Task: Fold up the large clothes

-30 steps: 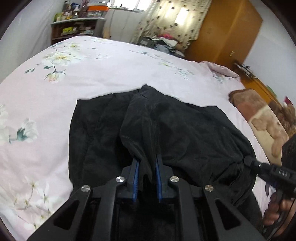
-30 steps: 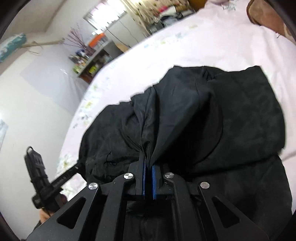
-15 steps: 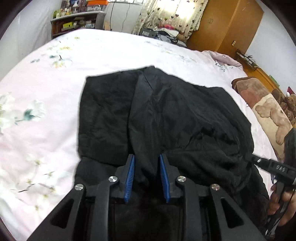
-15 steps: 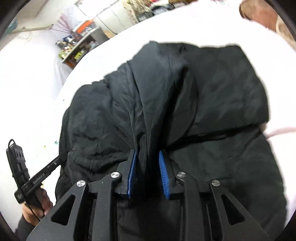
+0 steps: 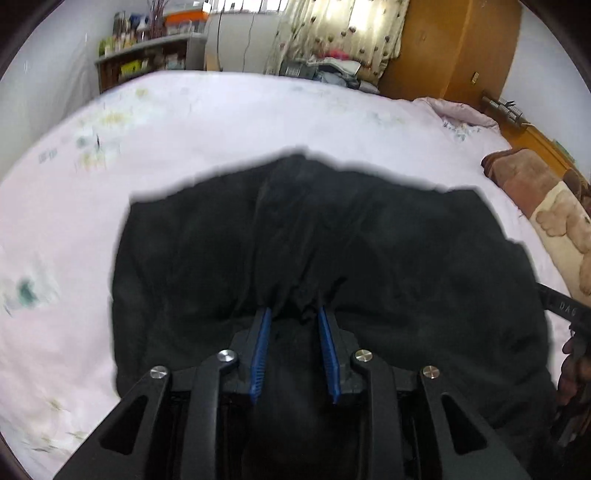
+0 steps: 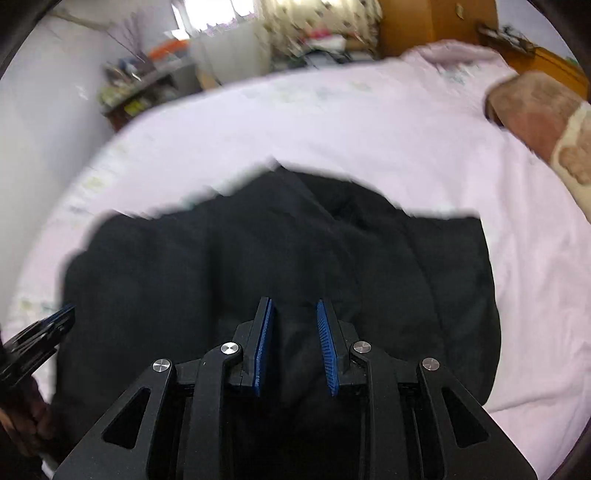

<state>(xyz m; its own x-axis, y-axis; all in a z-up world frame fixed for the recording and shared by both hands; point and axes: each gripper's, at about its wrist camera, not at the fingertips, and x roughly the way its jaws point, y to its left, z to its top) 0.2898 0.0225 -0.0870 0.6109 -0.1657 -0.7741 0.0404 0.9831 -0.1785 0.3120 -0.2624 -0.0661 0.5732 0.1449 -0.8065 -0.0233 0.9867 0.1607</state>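
A large black garment (image 5: 369, 251) lies folded over itself on a pink floral bed sheet (image 5: 221, 122). It also shows in the right wrist view (image 6: 258, 258). My left gripper (image 5: 294, 314) is open, its blue pads apart just above the garment's near fold. My right gripper (image 6: 294, 306) is open too, over the near part of the garment. Neither holds cloth. The right gripper's body shows at the right edge of the left wrist view (image 5: 565, 310), and the left gripper's at the left edge of the right wrist view (image 6: 33, 339).
A brown bear-print pillow (image 5: 546, 199) lies at the bed's right side. A cluttered shelf (image 5: 147, 55), curtains (image 5: 332, 29) and a wooden wardrobe (image 5: 450, 48) stand beyond the bed. The sheet (image 6: 406, 140) stretches wide around the garment.
Both grippers opened and let go of the black cloth they were pinching. The garment's folded edge dropped onto the bed, and both grippers drew back a little.
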